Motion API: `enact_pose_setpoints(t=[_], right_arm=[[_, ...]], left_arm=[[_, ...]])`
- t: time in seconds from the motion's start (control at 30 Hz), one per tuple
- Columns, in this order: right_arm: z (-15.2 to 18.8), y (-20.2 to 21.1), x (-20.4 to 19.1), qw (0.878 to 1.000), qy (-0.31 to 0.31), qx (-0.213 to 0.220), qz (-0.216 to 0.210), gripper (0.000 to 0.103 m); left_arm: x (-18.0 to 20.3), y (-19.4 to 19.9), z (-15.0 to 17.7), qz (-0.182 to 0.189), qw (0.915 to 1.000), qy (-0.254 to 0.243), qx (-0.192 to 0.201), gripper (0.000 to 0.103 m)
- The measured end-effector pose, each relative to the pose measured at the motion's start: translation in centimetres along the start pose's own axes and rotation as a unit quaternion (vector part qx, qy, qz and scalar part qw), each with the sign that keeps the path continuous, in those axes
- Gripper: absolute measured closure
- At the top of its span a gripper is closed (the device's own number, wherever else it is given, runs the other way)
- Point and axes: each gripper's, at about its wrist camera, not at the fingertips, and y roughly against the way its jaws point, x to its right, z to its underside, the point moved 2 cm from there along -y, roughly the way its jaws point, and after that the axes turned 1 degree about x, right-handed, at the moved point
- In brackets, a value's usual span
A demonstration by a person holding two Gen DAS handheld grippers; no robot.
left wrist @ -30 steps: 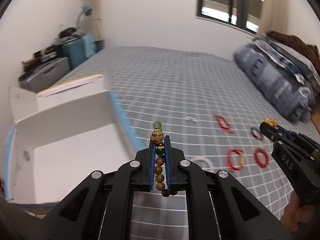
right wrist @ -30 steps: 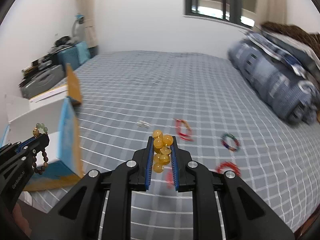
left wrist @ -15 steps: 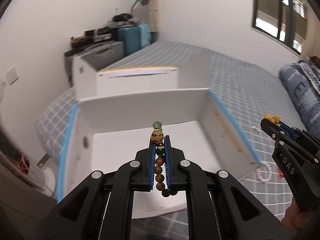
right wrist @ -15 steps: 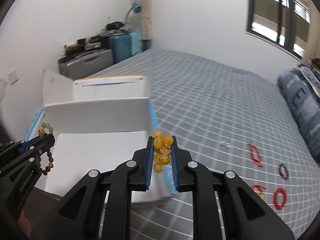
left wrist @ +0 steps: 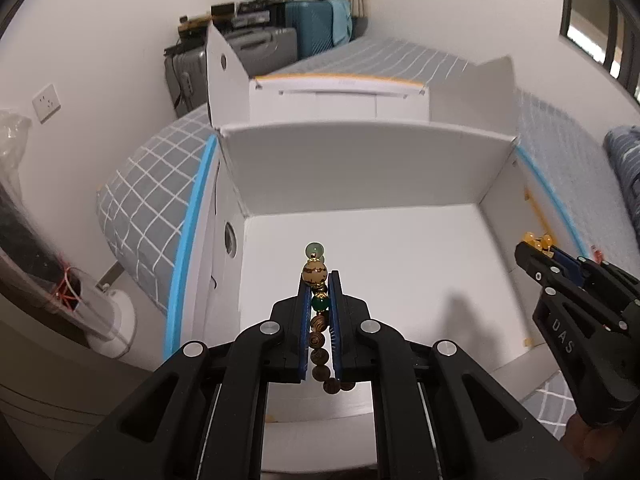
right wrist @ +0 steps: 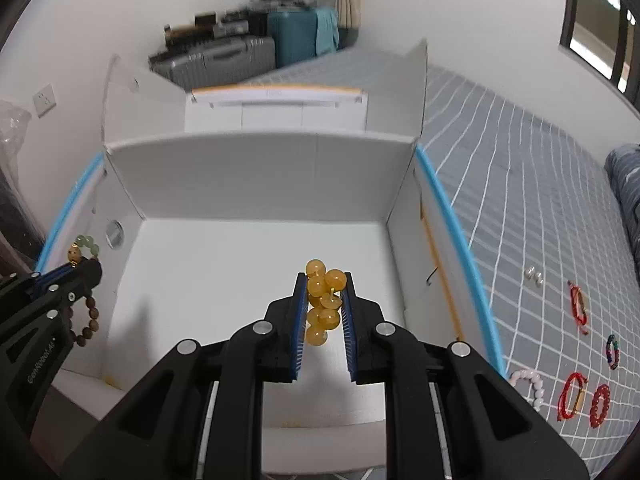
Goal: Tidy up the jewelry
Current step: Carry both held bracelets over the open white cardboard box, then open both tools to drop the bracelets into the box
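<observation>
My left gripper (left wrist: pixel 319 280) is shut on a wooden bead bracelet (left wrist: pixel 316 274) with green and tan beads, held over the open white box (left wrist: pixel 360 172). My right gripper (right wrist: pixel 324 280) is shut on an amber bead bracelet (right wrist: pixel 322 300), also above the box's bare white floor (right wrist: pixel 224 264). Each gripper shows in the other's view: the right gripper (left wrist: pixel 536 246) at right, the left gripper (right wrist: pixel 86 262) at left. Several bracelets lie on the bed right of the box: a red string bracelet (right wrist: pixel 578 306), a multicoloured one (right wrist: pixel 612 350), a pink bead one (right wrist: pixel 530 384), a red bead one (right wrist: pixel 599 404).
The box stands on a grey checked bedspread (right wrist: pixel 520 200) with its flaps up (right wrist: pixel 416 88). Suitcases (left wrist: pixel 280 44) are stacked against the far wall. A small clear earring pair (right wrist: pixel 534 275) and another red bracelet (right wrist: pixel 572 394) lie on the bed.
Both grippers swung left from the bedspread and moved in over the open box, each still holding its bracelet.
</observation>
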Motion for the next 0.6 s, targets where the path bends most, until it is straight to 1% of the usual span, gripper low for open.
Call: enact_pose_setpoints(t=[0.13, 0.27, 0.33, 0.47, 0.6], right_arm=[[0.0, -2.0, 0.6, 0.999, -0.008, -0.039, -0.001, 0.088], [-0.1, -3.7, 0.8, 0.996, -0.009, -0.085, -0.003, 0.088], [0.1, -4.4, 0.9, 0.994, -0.006, -0.107, 0.001, 0.088], [0.3, -5.0, 0.7, 0.992, -0.002, -0.123, 0.004, 0.088], [0.6, -5.3, 0.4, 0.991, 0.002, -0.133, 0.008, 0.088]], left_arm=[[-0.1, -1.7, -0.3, -0.01, 0.9995, 0.0, -0.031, 0.095], [-0.2, -3.0, -0.4, -0.009, 0.9979, 0.005, -0.063, 0.095], [-0.3, -3.3, -0.5, -0.009, 0.9976, 0.007, -0.069, 0.095], [-0.3, -4.3, 0.0, -0.013, 0.996, 0.004, -0.088, 0.095], [-0.1, -4.7, 0.1, -0.013, 0.9956, 0.0, -0.093, 0.095]])
